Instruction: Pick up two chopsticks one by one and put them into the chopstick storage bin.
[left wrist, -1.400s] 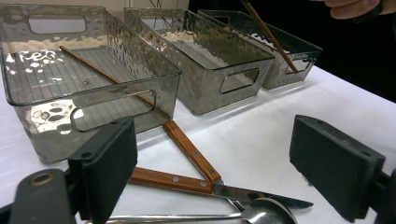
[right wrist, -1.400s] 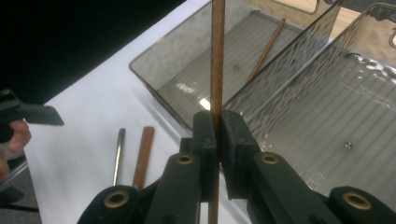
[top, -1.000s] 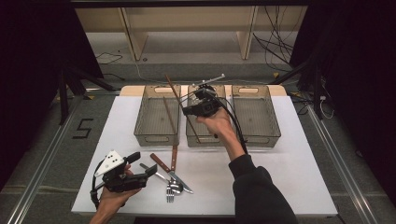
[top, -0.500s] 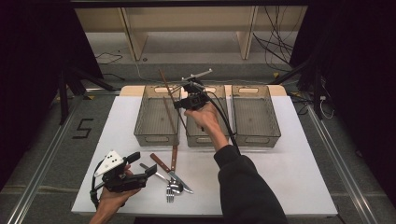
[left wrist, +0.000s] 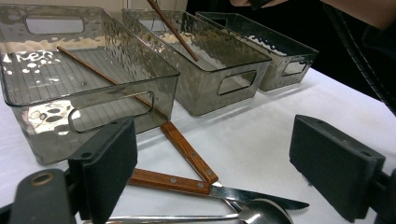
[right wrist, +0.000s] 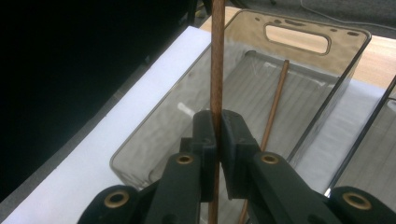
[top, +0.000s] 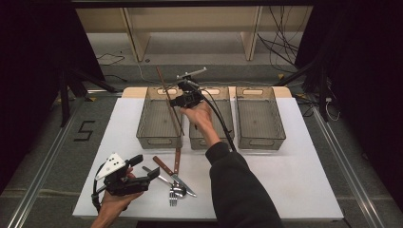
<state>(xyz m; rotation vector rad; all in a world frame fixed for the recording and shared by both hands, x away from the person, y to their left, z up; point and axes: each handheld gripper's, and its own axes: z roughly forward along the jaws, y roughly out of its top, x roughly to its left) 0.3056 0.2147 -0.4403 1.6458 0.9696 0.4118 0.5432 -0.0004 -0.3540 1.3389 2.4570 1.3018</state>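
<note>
Over the left bin (top: pixel 159 124), right gripper (top: pixel 177 101) clamped on thin brown chopstick (right wrist: pixel 217 60), left gripper (top: pixel 145 173) apart

Right gripper (top: pixel 177 100) reaches out past the table's middle, arm outstretched, fingers (right wrist: pixel 204 135) pressed together; left gripper (top: pixel 145 167) rests near the front-left corner, fingers (left wrist: pixel 105 165) spread wide

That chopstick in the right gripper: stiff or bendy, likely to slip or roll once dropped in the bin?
Probably stiff: the chopstick runs straight past the right gripper with no visible bend. It may pivot or slide, since the pads clamp one narrow spot on a smooth, thin stick. It looks light and may roll a little on the left bin's floor.
</note>
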